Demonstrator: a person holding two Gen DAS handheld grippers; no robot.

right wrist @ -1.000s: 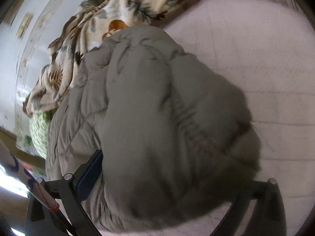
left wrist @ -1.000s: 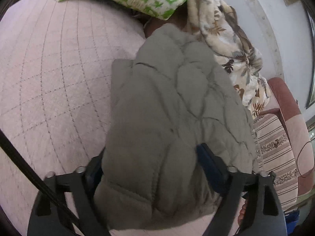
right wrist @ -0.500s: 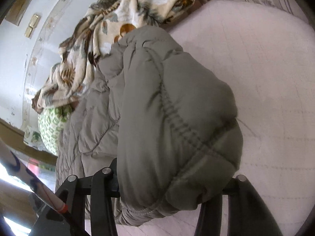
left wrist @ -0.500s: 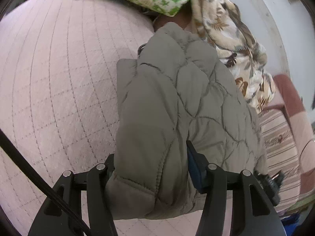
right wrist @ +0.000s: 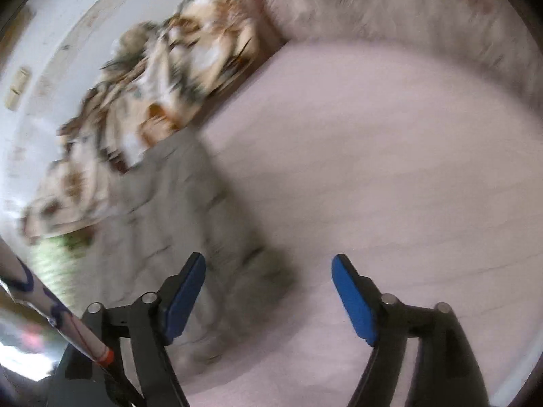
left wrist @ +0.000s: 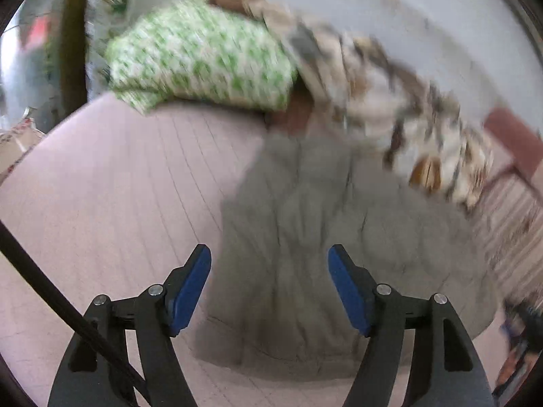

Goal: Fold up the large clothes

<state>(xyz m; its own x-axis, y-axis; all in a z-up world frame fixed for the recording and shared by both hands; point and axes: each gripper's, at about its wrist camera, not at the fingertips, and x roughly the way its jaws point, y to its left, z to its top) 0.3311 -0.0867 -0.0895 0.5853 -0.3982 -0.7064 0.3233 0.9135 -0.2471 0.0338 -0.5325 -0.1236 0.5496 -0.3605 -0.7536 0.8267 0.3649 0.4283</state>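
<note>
A grey-green quilted jacket (left wrist: 325, 237) lies folded on the pink quilted bed cover (left wrist: 118, 186). My left gripper (left wrist: 269, 285) is open and empty, raised above the jacket's near end. In the right wrist view the jacket (right wrist: 176, 210) lies to the left. My right gripper (right wrist: 268, 296) is open and empty above the jacket's right edge and the bed cover (right wrist: 390, 169). Both views are motion-blurred.
A green-and-white patterned cloth (left wrist: 200, 61) and a leaf-print blanket (left wrist: 390, 101) are heaped at the head of the bed against the white wall; the blanket shows in the right wrist view (right wrist: 152, 95). A striped chair (left wrist: 509, 203) stands at the right.
Both grippers have let go of the jacket, opened wide and pulled back and up. The jacket now rests flat on the bed.
</note>
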